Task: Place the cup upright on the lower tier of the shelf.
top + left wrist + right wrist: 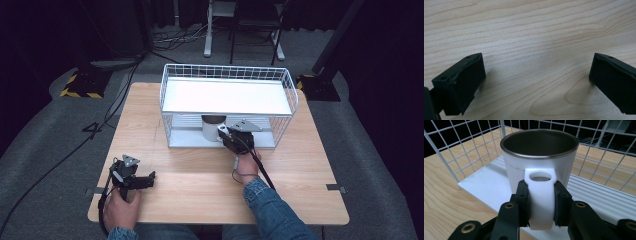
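Note:
A white mug (pixel 211 128) (pixel 539 162) with a dark metal inside stands upright on the lower shelf of a white wire rack (pixel 227 75). My right gripper (pixel 226 135) (pixel 541 202) is shut on the mug's white handle (pixel 541 195), its black jaws pressed against both sides. My left gripper (pixel 150 179) (pixel 537 75) lies low over the wooden table (pixel 531 32) near its front left corner, jaws wide apart with nothing between them.
The rack has a white upper shelf (pixel 227 97) over the mug and a wire wall (pixel 461 142) around it. The person's sleeve (pixel 267 205) comes in from the bottom. Cables and a chair's legs lie on the floor beyond the table.

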Demonstrator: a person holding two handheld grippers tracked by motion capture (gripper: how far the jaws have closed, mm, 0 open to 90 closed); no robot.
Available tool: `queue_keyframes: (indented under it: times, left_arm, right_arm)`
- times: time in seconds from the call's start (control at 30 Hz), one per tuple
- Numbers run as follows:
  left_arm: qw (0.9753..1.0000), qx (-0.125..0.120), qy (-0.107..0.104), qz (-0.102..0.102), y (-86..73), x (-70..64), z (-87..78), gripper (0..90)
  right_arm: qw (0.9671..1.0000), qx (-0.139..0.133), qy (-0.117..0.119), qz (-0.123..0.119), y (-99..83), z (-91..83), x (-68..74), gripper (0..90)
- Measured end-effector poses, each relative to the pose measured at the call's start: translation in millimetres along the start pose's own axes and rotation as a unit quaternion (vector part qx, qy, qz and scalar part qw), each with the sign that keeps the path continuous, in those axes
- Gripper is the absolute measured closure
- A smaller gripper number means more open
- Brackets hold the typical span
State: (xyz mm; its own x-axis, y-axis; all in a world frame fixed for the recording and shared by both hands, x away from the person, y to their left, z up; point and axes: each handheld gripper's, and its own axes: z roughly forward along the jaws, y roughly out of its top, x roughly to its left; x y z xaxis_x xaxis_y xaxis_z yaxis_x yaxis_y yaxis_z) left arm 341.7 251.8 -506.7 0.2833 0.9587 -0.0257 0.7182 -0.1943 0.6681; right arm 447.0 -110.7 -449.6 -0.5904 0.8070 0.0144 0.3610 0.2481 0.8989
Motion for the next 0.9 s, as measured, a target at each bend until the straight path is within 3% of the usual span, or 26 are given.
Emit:
queue_keyframes:
  times: [0.17,0.4,0.57,0.9]
  left_arm:
    - [1.0000,0.000,0.000,0.000,0.0,0.0,0.0,0.8]
    - [1.0000,0.000,0.000,0.000,0.0,0.0,0.0,0.9]
    - [1.0000,0.000,0.000,0.000,0.0,0.0,0.0,0.8]
    - [1.0000,0.000,0.000,0.000,0.0,0.0,0.0,0.9]
  right_arm:
    - [1.0000,0.006,-0.001,-0.002,-1.4,0.1,-0.7,70.6]
    - [0.9999,0.004,0.005,0.011,-2.3,-0.5,-1.6,59.1]
    - [1.0000,-0.001,0.005,0.000,-0.6,-2.9,-0.1,50.6]
    - [0.9998,-0.002,0.018,-0.010,6.4,-18.8,-0.8,46.6]
